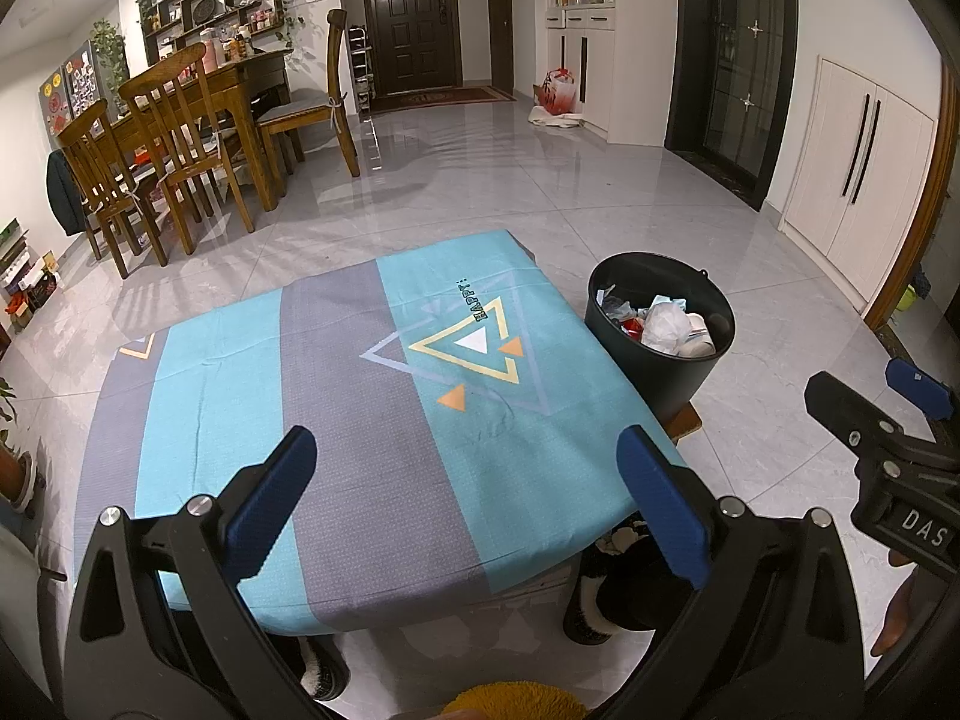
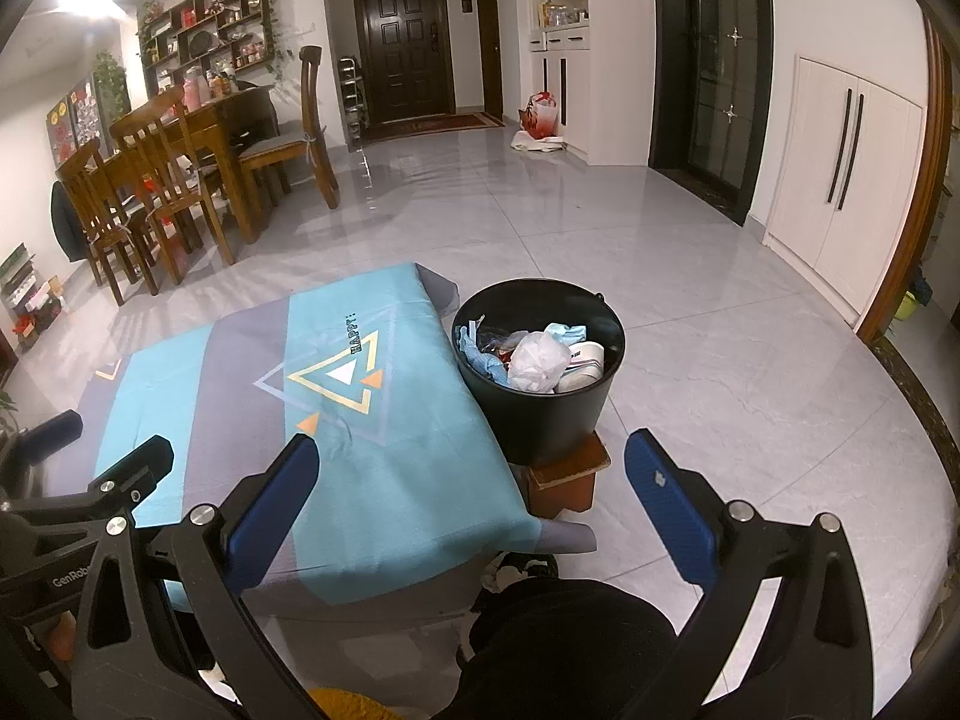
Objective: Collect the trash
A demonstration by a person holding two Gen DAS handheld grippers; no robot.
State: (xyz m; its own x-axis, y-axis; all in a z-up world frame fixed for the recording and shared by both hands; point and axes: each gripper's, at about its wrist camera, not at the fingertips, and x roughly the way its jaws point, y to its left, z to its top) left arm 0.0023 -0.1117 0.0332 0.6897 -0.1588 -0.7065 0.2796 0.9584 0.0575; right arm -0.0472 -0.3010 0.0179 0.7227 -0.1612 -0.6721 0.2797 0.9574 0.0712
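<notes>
I'm looking across a tiled living-dining room, with a wooden dining table and slat-backed chairs (image 1: 162, 138) at far left and a dark panelled front door (image 1: 411, 18) behind. Nearer me is the low tabletop under its teal-and-grey cloth printed with triangles (image 1: 336, 396), and I see nothing lying on the cloth. My left claw (image 1: 468, 504) hangs over its near edge with the blue-padded fingers (image 1: 270, 504) spread wide and nothing between them. Just beside the tabletop's right edge stands the round black plastic bucket (image 2: 540, 420), perched on a small brown wooden stool (image 2: 567, 480); the trash is inside it, a crumpled white plastic bag (image 2: 537, 360) on top with light blue scraps and a white cup-like piece around it. My right claw (image 2: 474, 510) is lower right, aimed towards the bucket, equally wide and carrying nothing. By my reading, collection looks finished or close to it, though the floor behind me is out of view. The risk from here is the bucket: it looks wider than its stool, so a careless sweep of the right claw against the rim could tip it and spill everything. Dragging the left claw could also snag and pull the cloth.
</notes>
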